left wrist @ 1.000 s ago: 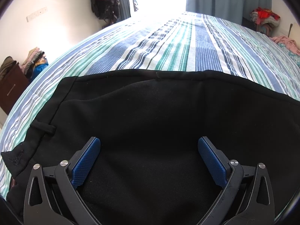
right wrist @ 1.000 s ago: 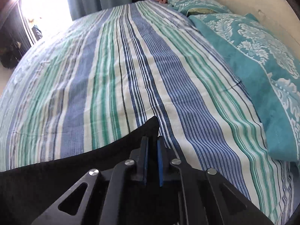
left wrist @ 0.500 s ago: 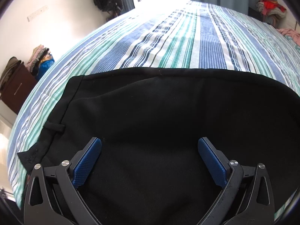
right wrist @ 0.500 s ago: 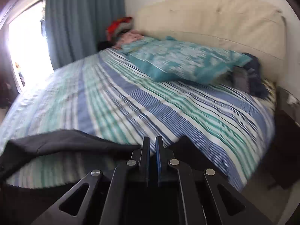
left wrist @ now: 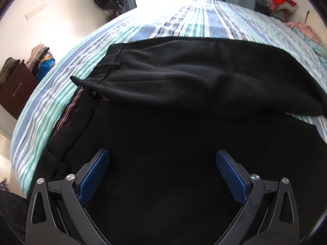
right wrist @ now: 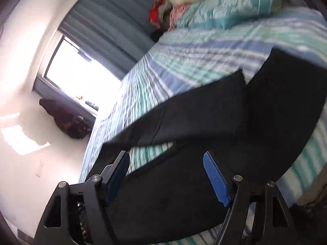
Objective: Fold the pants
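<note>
My right gripper (right wrist: 166,161) is opening, its blue pads clear of the black pants (left wrist: 184,94) and gripping nothing. My left gripper (left wrist: 162,159) hangs spread wide above the same pants, empty too. The pants lie on the striped bedspread (left wrist: 196,24), one leg folded over the other, waistband toward the bedspread's left edge. Teal pillows (right wrist: 229,6) sit at the bedspread's far end.

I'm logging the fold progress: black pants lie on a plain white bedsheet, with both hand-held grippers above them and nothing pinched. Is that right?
Not quite. The bedsheet is striped in blue, green and white, not plain white, as the left wrist view shows. The rest holds: the black fabric pants lie on it, the left hand-held gripper stands open over them, and the right hand-held gripper is opening with nothing pinched.
</note>
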Demonstrator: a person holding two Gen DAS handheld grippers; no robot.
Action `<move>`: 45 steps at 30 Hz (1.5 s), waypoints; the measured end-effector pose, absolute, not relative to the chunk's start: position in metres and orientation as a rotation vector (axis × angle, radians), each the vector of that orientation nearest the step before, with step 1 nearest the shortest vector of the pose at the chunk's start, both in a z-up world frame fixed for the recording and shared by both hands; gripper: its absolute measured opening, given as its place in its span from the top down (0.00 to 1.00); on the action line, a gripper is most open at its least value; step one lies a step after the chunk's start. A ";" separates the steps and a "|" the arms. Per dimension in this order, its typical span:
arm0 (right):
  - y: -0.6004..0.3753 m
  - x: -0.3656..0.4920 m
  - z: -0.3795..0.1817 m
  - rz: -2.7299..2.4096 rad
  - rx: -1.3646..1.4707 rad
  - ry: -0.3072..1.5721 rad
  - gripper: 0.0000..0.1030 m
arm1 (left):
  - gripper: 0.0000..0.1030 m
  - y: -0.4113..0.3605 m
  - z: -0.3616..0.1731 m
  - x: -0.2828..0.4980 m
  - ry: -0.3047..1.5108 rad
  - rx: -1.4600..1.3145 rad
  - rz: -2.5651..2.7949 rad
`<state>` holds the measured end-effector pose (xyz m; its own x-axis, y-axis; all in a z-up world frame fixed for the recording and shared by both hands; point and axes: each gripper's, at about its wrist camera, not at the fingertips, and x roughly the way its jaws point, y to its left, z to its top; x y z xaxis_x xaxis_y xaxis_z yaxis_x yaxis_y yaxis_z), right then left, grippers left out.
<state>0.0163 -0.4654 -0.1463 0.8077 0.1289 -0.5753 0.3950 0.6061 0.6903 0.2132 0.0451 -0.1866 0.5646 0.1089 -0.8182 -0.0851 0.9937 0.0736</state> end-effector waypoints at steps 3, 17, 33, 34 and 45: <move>-0.462 0.037 -0.170 -0.254 0.901 0.723 0.28 | 0.00 0.042 -0.186 0.216 0.968 0.041 0.132; -0.527 0.018 -0.191 -0.487 1.158 0.495 0.93 | 0.01 0.034 -0.173 0.218 1.079 0.049 0.171; -0.480 -0.018 -0.012 -0.139 0.759 0.325 0.93 | 0.01 -0.018 -0.165 0.422 1.309 -0.713 -0.145; -0.479 -0.024 -0.005 -0.127 0.751 0.320 0.93 | 0.01 -0.018 -0.169 0.427 1.315 -0.722 -0.132; -0.522 -0.034 -0.010 -0.112 0.794 0.407 0.93 | 0.97 0.017 -0.099 0.373 1.150 -0.731 -0.219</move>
